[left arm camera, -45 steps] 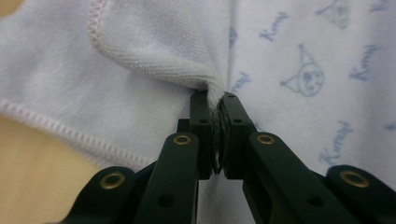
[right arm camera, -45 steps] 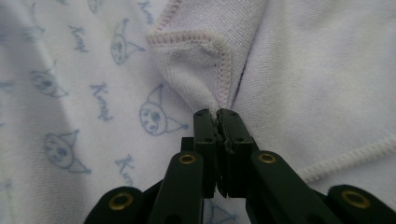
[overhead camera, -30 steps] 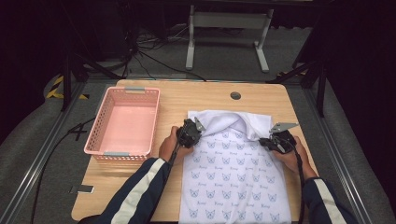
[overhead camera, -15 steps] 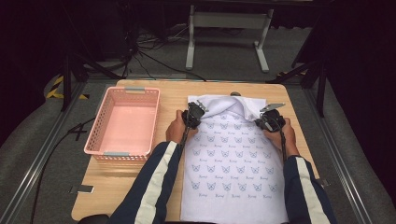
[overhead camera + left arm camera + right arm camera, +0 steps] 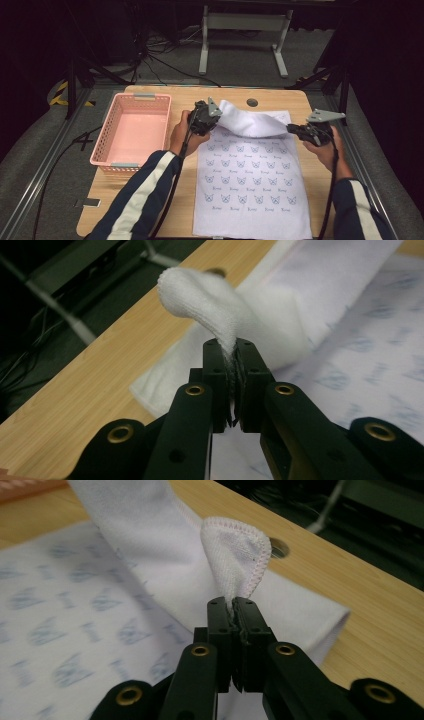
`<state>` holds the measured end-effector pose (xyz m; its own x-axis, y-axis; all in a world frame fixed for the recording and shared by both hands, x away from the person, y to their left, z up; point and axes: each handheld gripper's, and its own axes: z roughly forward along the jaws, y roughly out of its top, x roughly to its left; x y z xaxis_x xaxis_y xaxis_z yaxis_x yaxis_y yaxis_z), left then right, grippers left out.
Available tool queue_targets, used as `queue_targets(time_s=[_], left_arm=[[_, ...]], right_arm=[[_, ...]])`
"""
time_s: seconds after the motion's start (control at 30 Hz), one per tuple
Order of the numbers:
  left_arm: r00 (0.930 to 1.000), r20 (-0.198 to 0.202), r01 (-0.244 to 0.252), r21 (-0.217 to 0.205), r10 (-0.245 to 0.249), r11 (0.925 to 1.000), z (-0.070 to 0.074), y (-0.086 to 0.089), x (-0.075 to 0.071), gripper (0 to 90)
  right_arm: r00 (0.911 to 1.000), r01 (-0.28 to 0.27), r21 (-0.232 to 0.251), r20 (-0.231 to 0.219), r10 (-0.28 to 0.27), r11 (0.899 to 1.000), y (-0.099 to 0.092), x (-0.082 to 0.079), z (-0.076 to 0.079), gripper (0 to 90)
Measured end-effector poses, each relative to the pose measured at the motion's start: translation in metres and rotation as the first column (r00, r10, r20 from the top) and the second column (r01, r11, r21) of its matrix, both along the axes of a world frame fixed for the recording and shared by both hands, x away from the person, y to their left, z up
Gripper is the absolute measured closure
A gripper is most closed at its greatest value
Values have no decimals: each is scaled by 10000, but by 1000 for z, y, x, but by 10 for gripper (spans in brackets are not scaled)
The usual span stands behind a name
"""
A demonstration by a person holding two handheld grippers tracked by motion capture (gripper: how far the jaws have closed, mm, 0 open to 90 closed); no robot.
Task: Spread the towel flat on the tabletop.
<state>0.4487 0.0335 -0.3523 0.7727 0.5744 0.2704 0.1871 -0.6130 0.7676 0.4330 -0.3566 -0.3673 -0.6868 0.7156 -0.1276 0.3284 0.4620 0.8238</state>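
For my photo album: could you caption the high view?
Both grippers, left and right, pinch a patterned white towel's far corners, beside a pink basket.

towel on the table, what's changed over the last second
Both grippers, left and right, each shut on a far corner of the towel, have lifted those corners and drawn them toward the person, so the far edge now folds over with its plain white underside showing. The right gripper swung outward again. The near part of the towel stayed flat on the table, and the pink basket hasn't moved.
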Motion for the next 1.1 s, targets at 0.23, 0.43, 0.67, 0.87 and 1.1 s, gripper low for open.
queue_targets(time_s=[0.23,0.43,0.67,0.87,1.1], left_arm=[[9803,27,1973,-618,-1975,9784,-17,42,-90,847],[9435,-1673,2915,85,-2861,9565,-66,52,-129,837],[9335,-2797,2615,1036,-2242,9596,-103,54,-133,829],[9552,-2481,1992,1351,-1615,9706,-106,46,-120,842],[9722,-2298,723,1127,-448,9910,-107,36,-81,821]], right_arm=[[9743,-2239,34,260,2237,9746,-19,-91,2,868],[8957,-4313,-1117,-1718,4101,8953,-15,-142,-26,855],[8621,-4525,-2158,-3539,3627,8652,-8,-156,-68,853],[9049,-3652,-2242,-3132,2880,9035,-12,-145,-74,863],[9684,-1943,-2402,-2018,1469,9511,-11,-106,-79,857]])
